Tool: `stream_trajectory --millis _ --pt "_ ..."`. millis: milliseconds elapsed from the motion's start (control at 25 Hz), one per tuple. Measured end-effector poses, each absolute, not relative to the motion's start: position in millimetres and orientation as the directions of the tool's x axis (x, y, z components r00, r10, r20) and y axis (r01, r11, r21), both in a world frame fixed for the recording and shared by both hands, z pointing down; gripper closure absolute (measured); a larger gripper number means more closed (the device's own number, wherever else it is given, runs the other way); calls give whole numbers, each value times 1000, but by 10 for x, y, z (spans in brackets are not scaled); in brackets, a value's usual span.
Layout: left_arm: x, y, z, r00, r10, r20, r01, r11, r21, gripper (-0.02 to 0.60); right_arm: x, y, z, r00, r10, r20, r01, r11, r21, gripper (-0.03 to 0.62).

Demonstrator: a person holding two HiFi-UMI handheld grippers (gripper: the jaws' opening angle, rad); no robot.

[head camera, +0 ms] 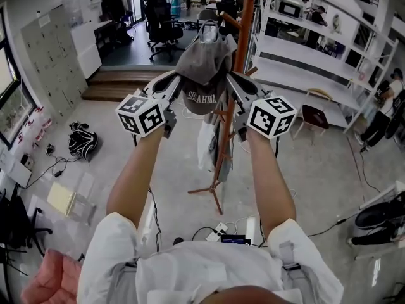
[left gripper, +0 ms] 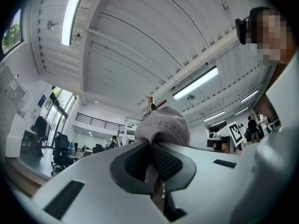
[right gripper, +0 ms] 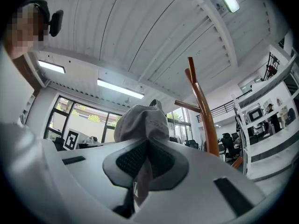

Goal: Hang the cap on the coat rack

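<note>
Left gripper (left gripper: 152,164): jaws closed tight on a fold of the gray cap (left gripper: 163,125). Cloth is pinched between the dark ribbed pads, and the crown bulges up just past the tips.

Right gripper (right gripper: 145,164): the same. Jaws are clamped on the cap's opposite edge, with a strip of fabric hanging down through the pads.

Head view: both forearms are raised, and each gripper's marker cube (head camera: 142,114) faces the camera. The cap is stretched between the two sets of tips, ahead of and slightly above them, brim down. There is white lettering on the front panel, not legible enough to note.

Just beyond the right gripper's tips, on its outer side, is the coat rack (head camera: 243,30), an orange-brown wooden pole with angled pegs. The cap sits close against the pole at upper-peg height. The top of the cap reaches up near a peg. Cannot tell whether it is hooked on.

Below the grippers, the rack's splayed feet stand on the concrete floor (head camera: 101,170). A power strip (head camera: 220,231) and cables lie near the person's body.

Farther out past the left gripper are a black bag (head camera: 82,143) on the floor, a low wooden step (head camera: 120,81) and black office chairs (head camera: 161,21). Farther out past the right gripper are white shelving (head camera: 304,49) and a person (head camera: 386,106) standing at the edge.
</note>
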State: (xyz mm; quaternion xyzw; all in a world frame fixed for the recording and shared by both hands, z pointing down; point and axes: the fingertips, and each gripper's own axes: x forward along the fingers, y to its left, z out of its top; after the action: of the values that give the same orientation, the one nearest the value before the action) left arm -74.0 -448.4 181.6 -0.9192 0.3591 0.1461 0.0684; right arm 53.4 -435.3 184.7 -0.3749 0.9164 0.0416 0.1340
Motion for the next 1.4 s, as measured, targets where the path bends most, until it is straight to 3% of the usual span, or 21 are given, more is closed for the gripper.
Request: stream_trajectory --millis 400,680,1400 --pt "-962 -4903 1450 750 -559 -354 -610 -791 -45 565 232 -4688 1572 -642 -709 -293 -742 670 2 568" --pt "-752 -5176 1249 775 -507 -378 -562 -826 -45 565 435 -4807 1350 -597 -736 -317 -779 626 14 568" --pt "-271 -5746 1679 823 -448 -348 -439 -892 111 565 773 -4973 1513 -514 -807 -290 -841 541 -18 568"
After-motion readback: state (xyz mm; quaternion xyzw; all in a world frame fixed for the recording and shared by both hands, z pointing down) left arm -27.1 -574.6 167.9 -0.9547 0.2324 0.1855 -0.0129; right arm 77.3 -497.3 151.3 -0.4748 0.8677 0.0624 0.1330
